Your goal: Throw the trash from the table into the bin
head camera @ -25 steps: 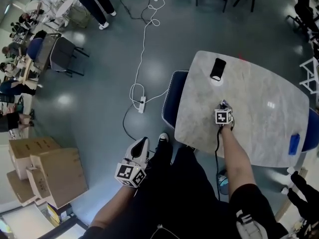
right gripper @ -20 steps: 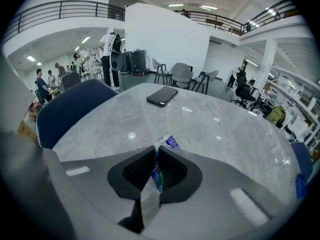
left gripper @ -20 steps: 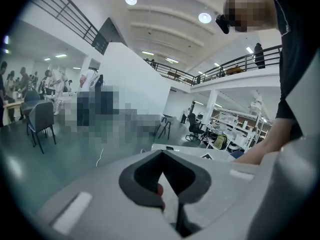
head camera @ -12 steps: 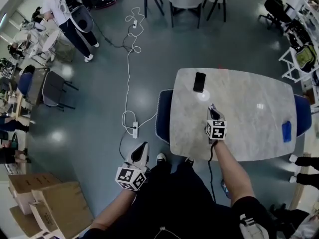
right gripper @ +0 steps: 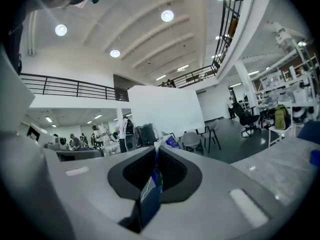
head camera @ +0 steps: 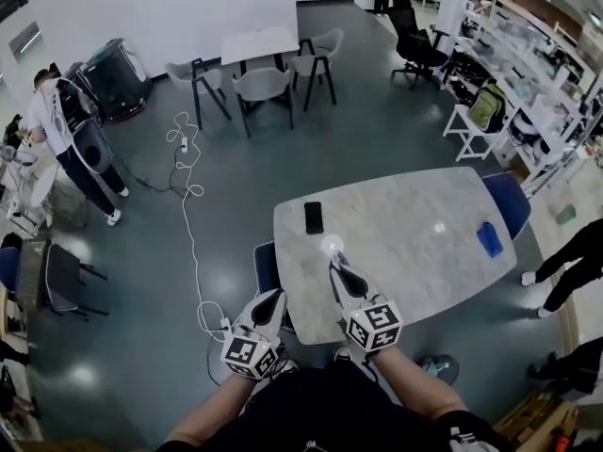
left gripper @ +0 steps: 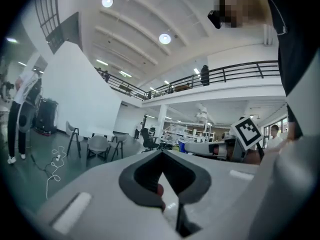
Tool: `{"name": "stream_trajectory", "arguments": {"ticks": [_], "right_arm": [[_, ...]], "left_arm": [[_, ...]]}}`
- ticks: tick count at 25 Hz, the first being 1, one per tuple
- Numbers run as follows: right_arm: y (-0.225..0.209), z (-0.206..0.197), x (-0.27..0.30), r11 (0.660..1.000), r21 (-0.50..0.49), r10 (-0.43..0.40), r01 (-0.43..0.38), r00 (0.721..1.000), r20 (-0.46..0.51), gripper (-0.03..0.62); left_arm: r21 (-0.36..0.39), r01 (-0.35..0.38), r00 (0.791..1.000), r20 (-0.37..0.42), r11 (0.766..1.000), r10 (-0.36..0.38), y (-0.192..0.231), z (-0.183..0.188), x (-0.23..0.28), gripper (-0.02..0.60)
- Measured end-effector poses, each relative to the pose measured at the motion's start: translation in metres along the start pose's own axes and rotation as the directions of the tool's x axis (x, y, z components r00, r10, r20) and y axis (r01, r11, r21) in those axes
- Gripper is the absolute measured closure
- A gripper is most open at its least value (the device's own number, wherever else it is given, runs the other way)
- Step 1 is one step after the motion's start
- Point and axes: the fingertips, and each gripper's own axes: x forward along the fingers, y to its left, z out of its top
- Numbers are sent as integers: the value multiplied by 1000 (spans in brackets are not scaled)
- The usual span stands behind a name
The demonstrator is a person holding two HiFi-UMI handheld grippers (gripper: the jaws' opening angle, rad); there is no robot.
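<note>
While both grippers hover side by side in the head view, the left gripper (head camera: 270,298) hangs off the table edge above the grey floor (head camera: 377,130), and the right gripper (head camera: 336,268) is over the near edge of the marble table (head camera: 415,205). A black phone (head camera: 313,217) lies just ahead of the right tips and a blue object (head camera: 489,238) is far to their right. A white cable (head camera: 188,196) runs ahead-left of the left gripper, with chairs (head camera: 264,83) farther ahead.

Left gripper view: jaws narrow, tips meeting, with a reddish speck (left gripper: 159,189) by one pad; can't tell what it is.

Right gripper view: the jaws have just been closing and now pinch a blue wrapper (right gripper: 149,196). Table low-right.
</note>
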Motion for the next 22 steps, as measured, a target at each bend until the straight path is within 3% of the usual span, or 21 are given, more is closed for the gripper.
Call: {"name": "stream_trajectory", "arguments": {"ticks": [7, 17, 22], "right_arm": [[-25, -21, -46, 987, 44, -155, 154, 987, 28, 548], [-2, -26, -57, 975, 58, -215, 213, 976, 34, 547], [0, -36, -77, 949, 65, -311, 309, 950, 16, 546]], "left_arm": [[-6, 133, 991, -23, 991, -133, -22, -16, 15, 580], [-20, 187, 982, -22, 982, -188, -15, -15, 4, 581], [-53, 231, 970, -65, 972, -234, -11, -32, -9, 581]]}}
